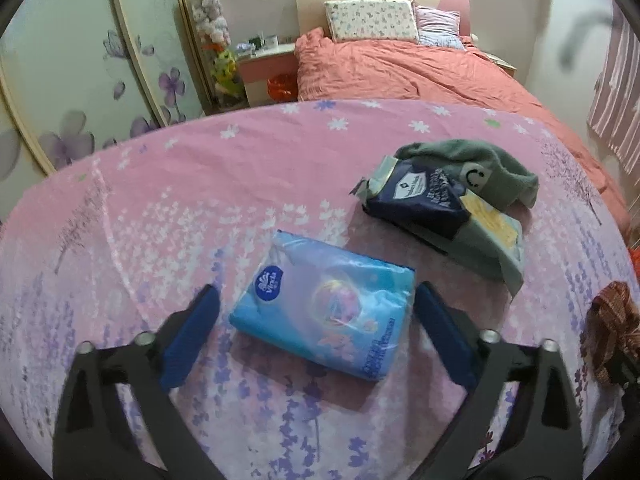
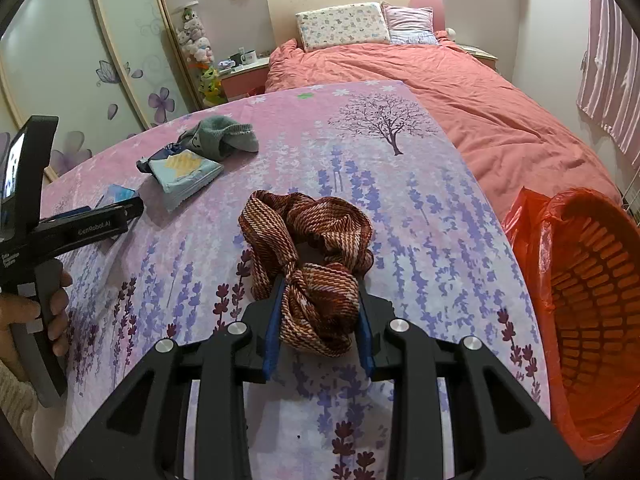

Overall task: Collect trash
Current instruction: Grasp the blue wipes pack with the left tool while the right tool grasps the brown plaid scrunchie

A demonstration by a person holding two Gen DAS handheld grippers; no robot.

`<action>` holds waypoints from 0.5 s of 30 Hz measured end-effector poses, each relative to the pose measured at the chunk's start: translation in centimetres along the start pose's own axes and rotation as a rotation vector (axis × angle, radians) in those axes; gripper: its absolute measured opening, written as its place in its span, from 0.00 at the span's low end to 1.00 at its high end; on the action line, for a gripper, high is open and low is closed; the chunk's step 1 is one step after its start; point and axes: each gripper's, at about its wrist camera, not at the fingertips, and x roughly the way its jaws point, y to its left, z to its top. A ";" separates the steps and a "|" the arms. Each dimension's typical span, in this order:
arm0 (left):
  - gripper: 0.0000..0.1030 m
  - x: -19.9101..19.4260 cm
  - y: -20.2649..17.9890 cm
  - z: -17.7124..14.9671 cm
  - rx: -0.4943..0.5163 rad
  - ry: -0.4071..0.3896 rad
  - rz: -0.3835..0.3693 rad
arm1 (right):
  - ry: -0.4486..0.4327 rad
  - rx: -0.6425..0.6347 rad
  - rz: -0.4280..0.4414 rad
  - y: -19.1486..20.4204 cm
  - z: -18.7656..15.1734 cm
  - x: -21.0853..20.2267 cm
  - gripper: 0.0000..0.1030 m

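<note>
Right wrist view: the right gripper point(image 2: 320, 320) fingers squeeze the brown cloth point(image 2: 316, 248) on the counter point(image 2: 420, 208). Next, I think, lift it into the orange bin point(image 2: 592, 280). The left gripper point(image 1: 318, 326) is wide open around the blue tissue pack point(image 1: 320, 308).

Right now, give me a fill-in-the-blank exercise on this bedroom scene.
1. The right gripper is shut on the striped ____.
2. The blue tissue pack lies between the open ____ gripper's fingers.
3. The orange basket is lined with a ____ plastic bag.
4. A grey-green ____ rests beside the wipes packets.

Missing: scarf; left; red; sock
</note>
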 end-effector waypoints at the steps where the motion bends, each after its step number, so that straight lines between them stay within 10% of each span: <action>1: 0.80 0.1 0.4 0.0 -0.026 0.002 -0.028 | 0.000 -0.001 -0.001 0.0 0.0 0.0 0.30; 15: 0.79 -6.2 0.5 -8.8 0.041 -0.005 -0.052 | 0.006 -0.049 -0.038 1.3 -1.8 -1.4 0.31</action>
